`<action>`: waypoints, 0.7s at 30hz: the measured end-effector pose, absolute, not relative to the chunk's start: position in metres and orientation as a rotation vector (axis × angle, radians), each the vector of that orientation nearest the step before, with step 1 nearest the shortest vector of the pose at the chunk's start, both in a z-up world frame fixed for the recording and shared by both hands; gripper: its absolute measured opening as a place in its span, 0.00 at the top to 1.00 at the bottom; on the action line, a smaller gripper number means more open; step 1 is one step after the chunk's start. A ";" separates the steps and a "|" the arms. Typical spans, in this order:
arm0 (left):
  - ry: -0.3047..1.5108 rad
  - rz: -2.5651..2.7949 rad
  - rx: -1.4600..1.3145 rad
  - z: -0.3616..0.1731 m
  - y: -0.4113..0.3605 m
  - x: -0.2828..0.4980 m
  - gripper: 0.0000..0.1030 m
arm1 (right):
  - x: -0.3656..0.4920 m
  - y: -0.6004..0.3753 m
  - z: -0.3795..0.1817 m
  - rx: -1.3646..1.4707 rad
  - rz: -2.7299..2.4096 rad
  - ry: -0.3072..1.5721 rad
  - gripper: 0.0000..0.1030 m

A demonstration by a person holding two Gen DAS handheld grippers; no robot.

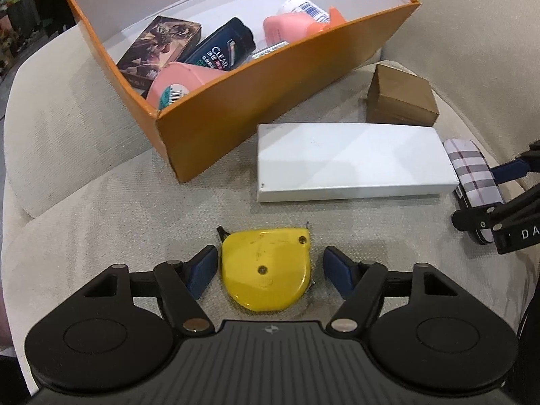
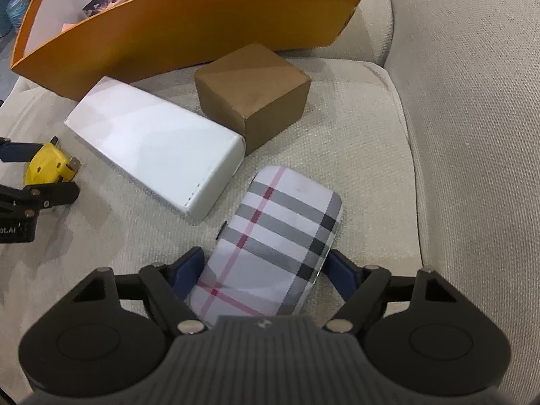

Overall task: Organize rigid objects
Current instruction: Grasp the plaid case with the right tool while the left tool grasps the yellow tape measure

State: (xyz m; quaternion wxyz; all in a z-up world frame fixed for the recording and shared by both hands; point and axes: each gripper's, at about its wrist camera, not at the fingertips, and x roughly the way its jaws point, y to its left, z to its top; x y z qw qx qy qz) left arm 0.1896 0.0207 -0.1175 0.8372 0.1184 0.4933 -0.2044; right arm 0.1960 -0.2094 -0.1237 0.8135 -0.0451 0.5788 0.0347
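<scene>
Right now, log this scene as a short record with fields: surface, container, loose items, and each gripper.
surface: beige sofa cushion
container: orange box, open, bottles and a printed box inside
loose items: white box, brown box, both beside the orange box
left gripper: astride yellow tape measure, gaps at both pads
right gripper: around plaid case, contact unclear

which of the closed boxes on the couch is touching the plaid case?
The flat white box: its end corner meets the plaid case. The brown cardboard box sits behind, clear of it.
</scene>
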 end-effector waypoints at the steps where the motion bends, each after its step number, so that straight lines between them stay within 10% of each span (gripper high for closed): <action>1: 1.043 -0.436 0.246 -0.117 0.021 0.189 0.30 | 0.195 -0.209 -0.124 -0.097 0.078 1.234 0.26; 21: 0.998 -0.477 0.356 -0.091 0.023 0.152 0.41 | 0.169 -0.210 -0.111 -0.090 0.102 1.221 0.37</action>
